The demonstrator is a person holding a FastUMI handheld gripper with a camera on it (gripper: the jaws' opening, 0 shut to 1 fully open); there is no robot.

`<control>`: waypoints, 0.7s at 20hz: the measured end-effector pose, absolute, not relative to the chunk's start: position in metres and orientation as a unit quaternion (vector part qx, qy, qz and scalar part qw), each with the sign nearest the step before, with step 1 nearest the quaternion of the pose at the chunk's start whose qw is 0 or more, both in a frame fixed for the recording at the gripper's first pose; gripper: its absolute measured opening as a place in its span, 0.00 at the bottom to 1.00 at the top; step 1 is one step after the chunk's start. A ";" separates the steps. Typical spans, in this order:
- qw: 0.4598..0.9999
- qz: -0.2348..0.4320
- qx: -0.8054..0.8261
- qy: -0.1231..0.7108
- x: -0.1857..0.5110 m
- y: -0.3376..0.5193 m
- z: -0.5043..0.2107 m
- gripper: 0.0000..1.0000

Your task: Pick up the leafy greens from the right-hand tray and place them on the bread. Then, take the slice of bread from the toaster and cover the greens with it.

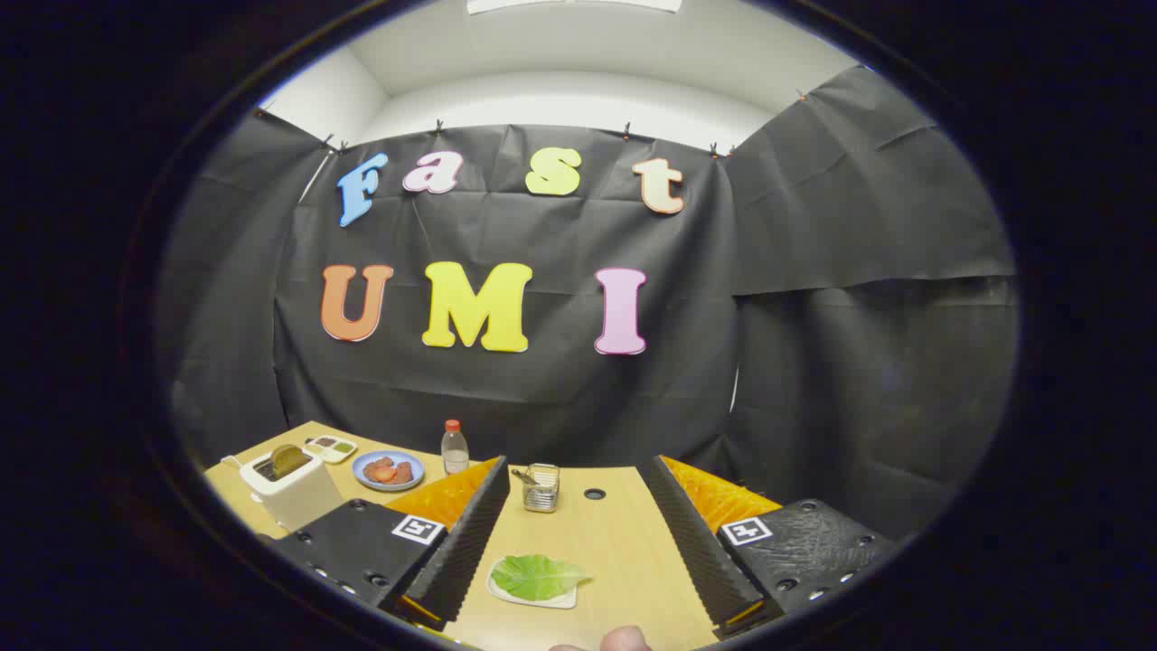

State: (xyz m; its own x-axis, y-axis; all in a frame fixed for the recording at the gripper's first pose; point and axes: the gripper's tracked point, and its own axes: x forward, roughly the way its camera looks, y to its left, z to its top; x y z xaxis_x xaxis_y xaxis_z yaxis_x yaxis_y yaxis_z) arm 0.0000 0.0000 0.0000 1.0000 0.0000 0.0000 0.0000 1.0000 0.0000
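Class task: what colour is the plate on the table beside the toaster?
Blue. The plate holds reddish food, seen in the gripper view beyond the open gripper.

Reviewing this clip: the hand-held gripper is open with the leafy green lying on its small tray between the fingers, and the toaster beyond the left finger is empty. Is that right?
Not quite. In the gripper view the toaster is not empty: a slice of bread stands up out of its slot. The rest holds: the hand-held gripper is open, and the leafy green lies on its small tray between the fingers.
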 end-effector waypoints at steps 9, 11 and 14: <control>1.000 0.002 -0.002 0.005 -0.004 0.000 -0.003 0.95; 1.000 0.002 0.000 0.007 -0.003 -0.001 -0.003 0.95; 1.000 0.001 0.002 0.011 -0.002 -0.003 -0.008 0.95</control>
State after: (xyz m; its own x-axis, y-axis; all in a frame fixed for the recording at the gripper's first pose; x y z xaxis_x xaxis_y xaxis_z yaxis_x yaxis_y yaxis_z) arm -0.0020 -0.0029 -0.0083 0.9998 0.0022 -0.0215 -0.0021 1.0000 0.0042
